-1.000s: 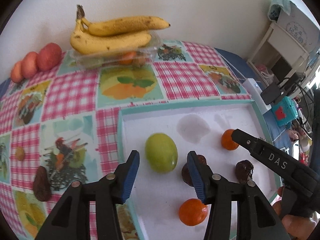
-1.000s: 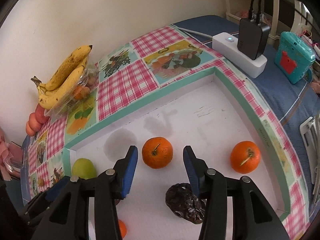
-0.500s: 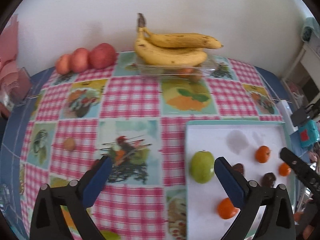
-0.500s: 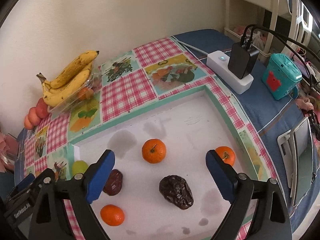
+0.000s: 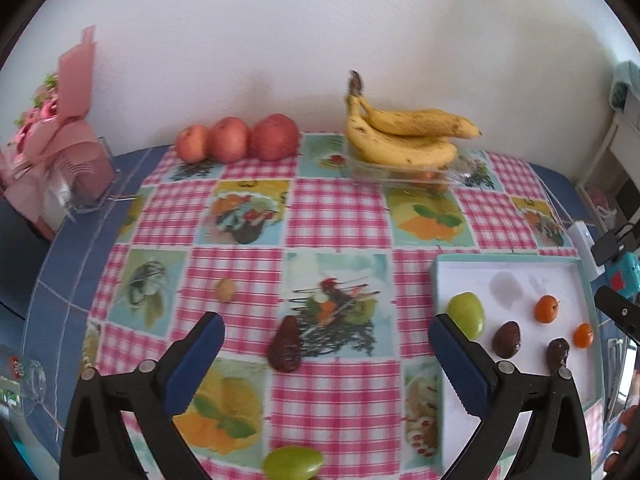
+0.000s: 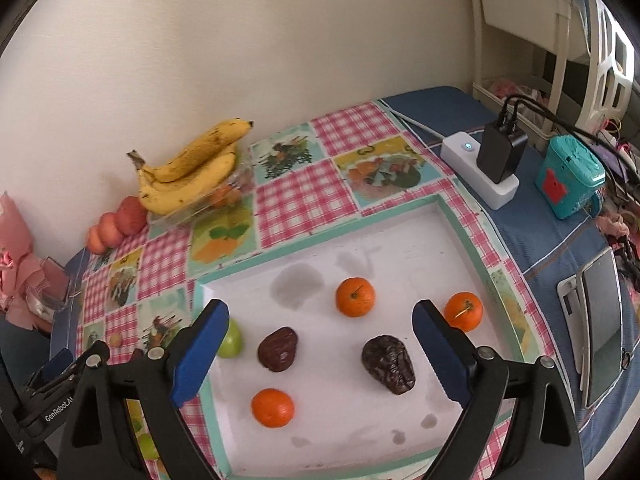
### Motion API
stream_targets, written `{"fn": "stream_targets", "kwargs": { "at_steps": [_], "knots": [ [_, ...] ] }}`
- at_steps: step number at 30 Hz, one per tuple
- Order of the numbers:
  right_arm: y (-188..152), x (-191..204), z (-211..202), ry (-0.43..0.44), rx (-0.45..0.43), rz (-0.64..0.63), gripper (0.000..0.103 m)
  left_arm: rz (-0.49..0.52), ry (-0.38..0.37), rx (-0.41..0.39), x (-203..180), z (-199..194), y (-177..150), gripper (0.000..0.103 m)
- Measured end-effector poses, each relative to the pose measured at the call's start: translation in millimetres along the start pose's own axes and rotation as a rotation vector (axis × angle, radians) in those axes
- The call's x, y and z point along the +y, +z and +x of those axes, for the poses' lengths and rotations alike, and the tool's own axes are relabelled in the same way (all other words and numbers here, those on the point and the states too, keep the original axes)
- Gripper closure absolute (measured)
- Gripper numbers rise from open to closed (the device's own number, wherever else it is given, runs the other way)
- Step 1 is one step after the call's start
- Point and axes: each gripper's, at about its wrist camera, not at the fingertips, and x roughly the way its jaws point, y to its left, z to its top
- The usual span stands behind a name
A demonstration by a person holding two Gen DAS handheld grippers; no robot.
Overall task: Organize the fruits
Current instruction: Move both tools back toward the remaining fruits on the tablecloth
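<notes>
White tray (image 6: 400,240) with a teal rim sits at the bench's right front corner, on a pink-checked tablecloth (image 5: 332,216). In the tray: three mandarins (image 6: 355,297), (image 6: 464,311), (image 6: 273,408), two dark wrinkled dates (image 6: 277,349), (image 6: 389,364), and a green fruit (image 6: 232,342) at the tray's left edge. Still on the cloth, left of the tray: another dark date (image 5: 286,346), a small tan round fruit (image 5: 225,290), and a green fruit (image 5: 292,462) at the bench's front edge.

Left hand-held gripper (image 5: 326,354): jaws have just been opening and stand wide apart, nothing between the pads; it hangs over the cloth above the loose date. Right hand-held gripper (image 6: 320,338): jaws likewise just opened wide, gripping nothing; the two tray dates lie below the gap, untouched.

Along the back edge by the wall: a bunch of bananas (image 5: 404,136) resting on a clear plastic box (image 5: 400,170), and three red apples (image 5: 236,140) in a row to its left. Far left corner: pink wrapped bouquet (image 5: 60,120). Off the right edge: white power strip (image 6: 476,168) with a black adapter (image 6: 500,152), and a teal box (image 6: 568,178).
</notes>
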Motion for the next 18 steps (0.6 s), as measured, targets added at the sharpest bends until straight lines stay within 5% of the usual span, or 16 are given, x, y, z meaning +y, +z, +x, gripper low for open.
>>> {"fn": "stream_targets", "kwargs": {
  "at_steps": [8,18],
  "knots": [
    [-4.2,27.4,-2.6,0.078,0.032,-0.051,0.01,-0.096,0.035,-0.017,49.5,-22.4,-7.3,0.0],
    [-23.3,81.8,4.8,0.179,0.087,-0.128,0.01,-0.192,0.096,0.071,93.3,-11.1,-35.6,0.0]
  ]
}}
